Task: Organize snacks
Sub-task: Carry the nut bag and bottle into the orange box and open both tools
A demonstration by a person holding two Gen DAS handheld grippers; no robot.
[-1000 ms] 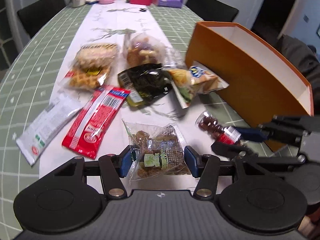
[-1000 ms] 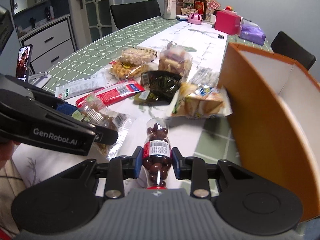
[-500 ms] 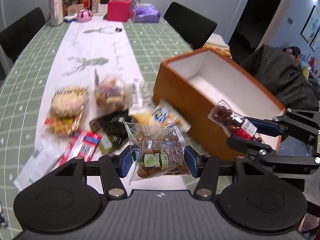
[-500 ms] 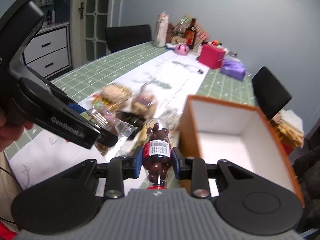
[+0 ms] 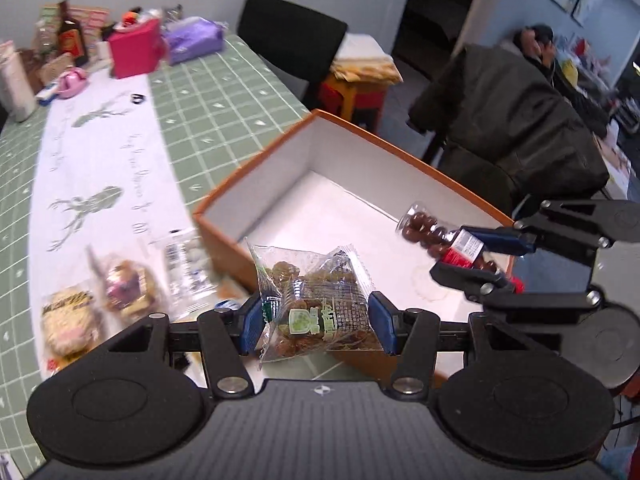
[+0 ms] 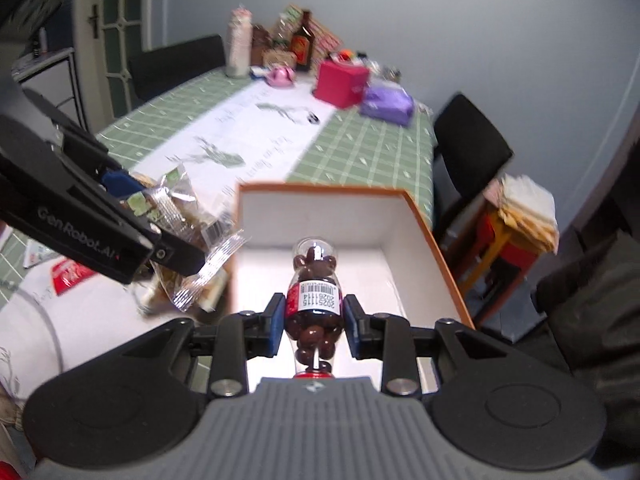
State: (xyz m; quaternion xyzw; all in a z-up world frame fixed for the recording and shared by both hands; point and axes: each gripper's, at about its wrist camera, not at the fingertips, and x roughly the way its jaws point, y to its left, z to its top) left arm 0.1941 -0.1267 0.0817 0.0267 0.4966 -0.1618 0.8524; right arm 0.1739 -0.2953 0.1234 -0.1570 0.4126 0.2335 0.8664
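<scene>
Left gripper (image 5: 316,322): blue pads pinch a clear plastic packet of brown snack pieces with a green label (image 5: 316,304) by its two side edges. The packet hangs clear of the table, over the near wall of the orange cardboard box with white inside (image 5: 256,168), at the box's near-left corner.

Right gripper (image 6: 314,320): blue pads pressed against the labelled waist of a small clear plastic bottle of dark brown chocolate balls (image 6: 316,280), red cap toward the camera, rounded end pointing forward. In the right wrist view the bottle is held over the box's white floor, inside the line of its near rim; in the left wrist view it sits tilted above the box's right side.

Box: standing open on the green checked table (image 5: 224,88), beside the white runner with a deer print (image 5: 92,184). No snack is visible on the floor of the box.

Left of the box, on the runner: several blurred clear snack bags (image 5: 124,288). A red-and-white wrapper (image 6: 68,276) lies further left of the box. At the far end of the table beyond the box: a pink-red cube box (image 5: 134,50), a purple packet (image 5: 194,38), a brown glass bottle (image 5: 72,36).
</scene>
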